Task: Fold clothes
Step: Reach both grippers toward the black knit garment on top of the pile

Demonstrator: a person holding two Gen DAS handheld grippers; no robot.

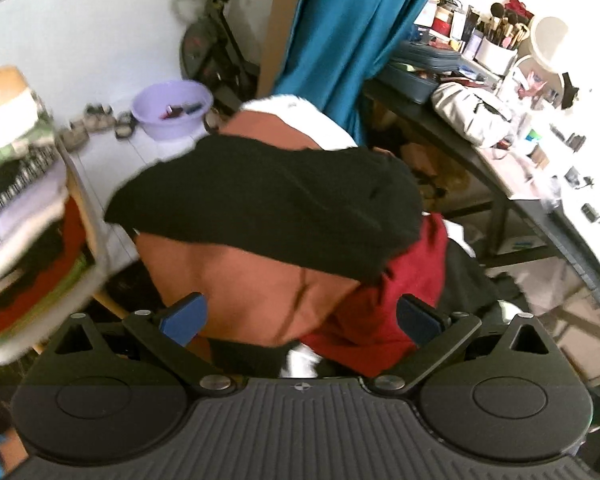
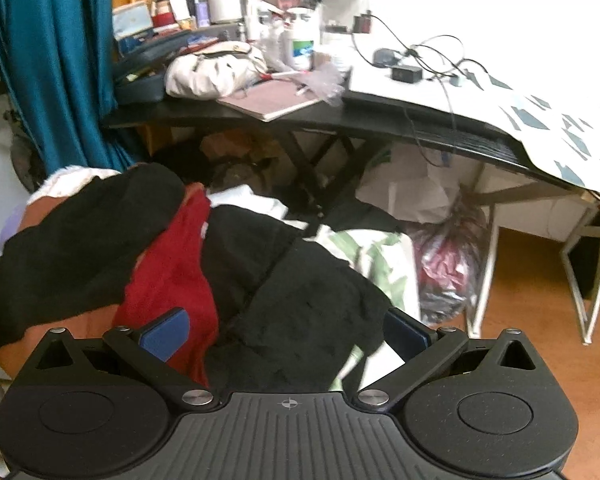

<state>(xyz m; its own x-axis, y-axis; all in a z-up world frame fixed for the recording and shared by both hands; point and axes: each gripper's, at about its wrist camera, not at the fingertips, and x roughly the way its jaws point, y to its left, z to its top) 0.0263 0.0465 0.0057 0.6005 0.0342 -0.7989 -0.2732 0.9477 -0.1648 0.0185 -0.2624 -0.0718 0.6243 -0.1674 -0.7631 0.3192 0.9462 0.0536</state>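
A heap of unfolded clothes fills both views. On top lies a black garment [image 1: 268, 204], draped across a rust-orange one [image 1: 236, 280], with a dark red one [image 1: 388, 308] to its right. My left gripper [image 1: 300, 318] hangs open just above the orange and red cloth, holding nothing. In the right wrist view the same black garment [image 2: 80, 248] lies at left, the red one [image 2: 172, 280] beside it, and another black garment [image 2: 300, 312] under my right gripper [image 2: 286, 334]. That gripper is open too, its blue pads wide apart over the black cloth.
A stack of folded clothes [image 1: 24, 216] stands at the left on a chair. A cluttered black desk [image 2: 340, 120] with cosmetics and cables runs behind the heap. A teal curtain [image 2: 52, 60], a lilac basin [image 1: 172, 108], a leaf-print cloth [image 2: 372, 256] and a plastic bag [image 2: 448, 264] surround it.
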